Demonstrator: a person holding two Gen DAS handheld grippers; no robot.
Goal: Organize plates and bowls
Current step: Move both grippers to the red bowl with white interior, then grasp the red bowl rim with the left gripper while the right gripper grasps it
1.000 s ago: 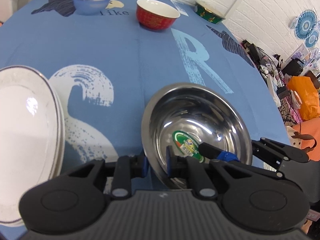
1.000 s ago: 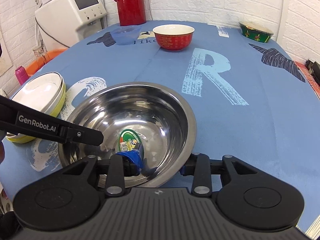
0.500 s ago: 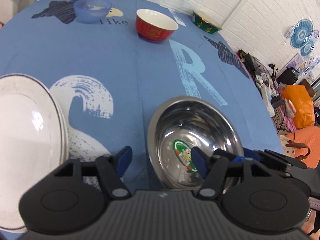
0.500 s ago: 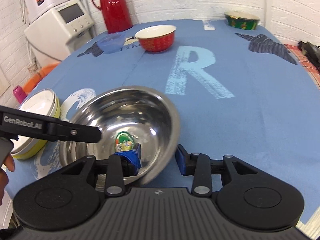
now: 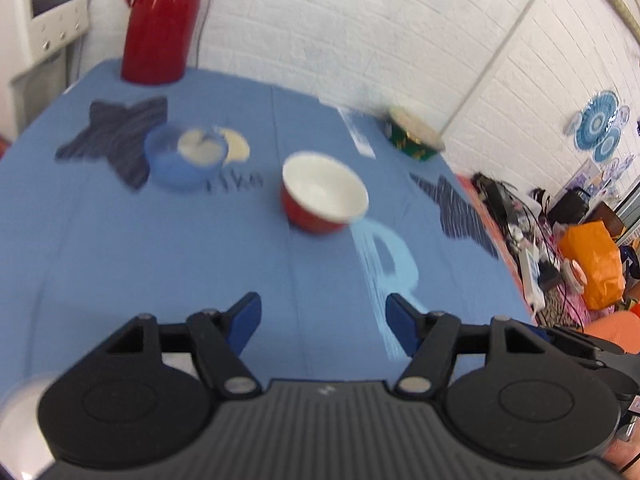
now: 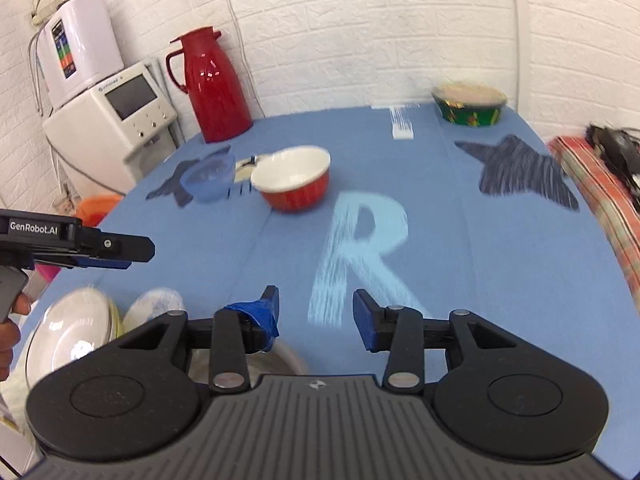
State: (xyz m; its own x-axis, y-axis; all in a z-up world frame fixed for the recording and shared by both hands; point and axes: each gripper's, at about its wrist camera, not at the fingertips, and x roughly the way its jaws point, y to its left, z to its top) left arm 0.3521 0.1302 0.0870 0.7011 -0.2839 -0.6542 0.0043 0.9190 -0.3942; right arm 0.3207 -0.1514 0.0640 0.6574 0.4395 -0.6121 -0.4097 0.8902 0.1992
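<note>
- Left gripper (image 5: pixel 323 326) raised over the blue tablecloth (image 5: pixel 160 264), jaws wide and opening further, nothing between them.
- Right gripper (image 6: pixel 316 320) above the same cloth, jaws partly apart and opening, nothing gripped; blue tape wrapped round one fingertip (image 6: pixel 256 316).
- Steel bowl (image 6: pixel 280 356) on the table, mostly hidden beneath the right gripper, only part of its rim showing.
- Stacked plates (image 6: pixel 68 336) at the table's near left edge, just beside the steel bowl.
- Red bowl (image 6: pixel 294 180) with white inside mid-table, near the pale letter R (image 6: pixel 360 248); small blue bowl (image 6: pixel 208 180) just to its left.
- Green patterned bowl (image 6: pixel 470 108) at the far edge; red jug (image 6: pixel 212 84) by the brick wall.
</note>
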